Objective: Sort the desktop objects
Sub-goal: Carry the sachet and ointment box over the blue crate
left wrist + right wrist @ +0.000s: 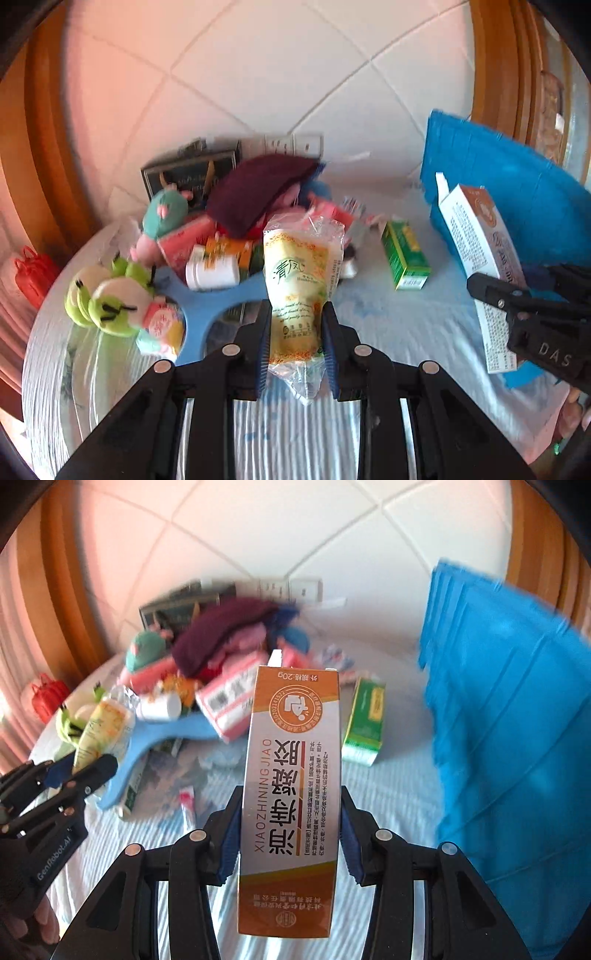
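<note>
- A tall blue bin (509,716) stands at the right of the striped cloth (399,794).
- Left of the bin, a jumbled heap: a maroon cloth (255,192), green plush toys (107,299), a white bottle (210,271).
- Near the bin's left side lies a green box (406,254).
- The right gripper (288,834) clamps an orange-and-white carton (291,797), lifted beside the bin.
- The left gripper (295,332) pinches a yellow tissue pack (297,280), held up in front of the heap.

An orange-and-white carton (291,794) clamped between the right claw's (290,843) pads reads "XIAOZHINING JIAO" and "20g". To its left, the left claw's (79,771) body bears "GenRobot.AI". "DAS" marks the right claw's body in the left wrist view.
</note>
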### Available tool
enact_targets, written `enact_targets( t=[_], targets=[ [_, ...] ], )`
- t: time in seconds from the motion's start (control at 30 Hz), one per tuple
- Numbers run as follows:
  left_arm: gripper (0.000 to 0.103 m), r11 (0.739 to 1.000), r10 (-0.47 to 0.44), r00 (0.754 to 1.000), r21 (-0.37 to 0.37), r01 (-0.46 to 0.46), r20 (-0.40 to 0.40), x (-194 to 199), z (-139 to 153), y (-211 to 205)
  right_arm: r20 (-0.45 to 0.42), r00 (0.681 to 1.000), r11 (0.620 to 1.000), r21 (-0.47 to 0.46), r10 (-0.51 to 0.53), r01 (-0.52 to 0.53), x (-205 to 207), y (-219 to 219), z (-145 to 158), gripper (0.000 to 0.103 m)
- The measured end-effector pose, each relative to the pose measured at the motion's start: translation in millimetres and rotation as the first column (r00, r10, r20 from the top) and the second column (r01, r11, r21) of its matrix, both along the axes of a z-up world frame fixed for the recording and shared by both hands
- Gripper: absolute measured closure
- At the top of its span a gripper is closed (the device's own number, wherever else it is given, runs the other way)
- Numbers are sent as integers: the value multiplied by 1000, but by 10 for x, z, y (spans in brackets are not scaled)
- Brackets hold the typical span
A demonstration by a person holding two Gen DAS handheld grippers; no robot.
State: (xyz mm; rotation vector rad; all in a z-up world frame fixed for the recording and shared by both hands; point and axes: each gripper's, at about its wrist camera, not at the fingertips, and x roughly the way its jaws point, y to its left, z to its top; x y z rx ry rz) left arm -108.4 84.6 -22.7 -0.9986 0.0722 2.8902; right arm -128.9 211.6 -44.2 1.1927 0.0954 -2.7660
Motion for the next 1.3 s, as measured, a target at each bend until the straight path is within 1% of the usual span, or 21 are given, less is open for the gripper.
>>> enact_targets(
  t=[0.07,0.13,0.3,0.4,0.53,0.6,0.67,0.77,0.83,0.97,1.1,1.17,1.3],
  targets=[
    [79,1000,-8,998,8,8,-57,74,187,125,-72,997,1000,4,-2,2,102,76,248,57],
    [79,999,-24,993,18,27,-115,139,378,288,-157,988,1000,-5,-7,7,240,191,527,57],
    [79,994,-90,973,40,101,-212,236,763,781,-327,944,999,-13,-41,39,563,587,1116,57],
    [79,987,-138,957,50,156,-257,315,983,1167,-396,914,996,-16,-84,85,727,901,1349,57],
    [79,974,-197,929,42,221,-314,445,1220,1670,-460,873,984,-6,-160,177,896,1401,1535,57],
    [79,963,-238,912,37,265,-335,500,1312,1946,-476,854,971,4,-208,239,951,1693,1575,57],
    [79,952,-280,899,25,306,-337,536,1361,2203,-482,840,956,16,-248,292,980,1948,1575,57],
    [79,935,-329,880,10,354,-342,602,1426,2558,-476,822,927,35,-313,373,995,2341,1514,57],
    [79,925,-357,872,3,380,-335,636,1447,2783,-467,811,906,46,-353,421,984,2583,1447,57],
    [79,908,-402,871,0,419,-281,597,1393,3142,-443,795,868,72,-414,492,998,2931,1328,57],
    [79,899,-431,875,-16,438,-222,538,1280,3444,-426,784,843,84,-451,531,945,3159,1210,57],
    [79,897,-436,875,-27,440,-209,515,1221,3546,-417,782,838,82,-463,539,943,3215,1156,57],
    [79,906,-421,889,-32,423,-180,422,1116,3638,-401,783,834,78,-476,547,896,3352,1073,57]
  ],
)
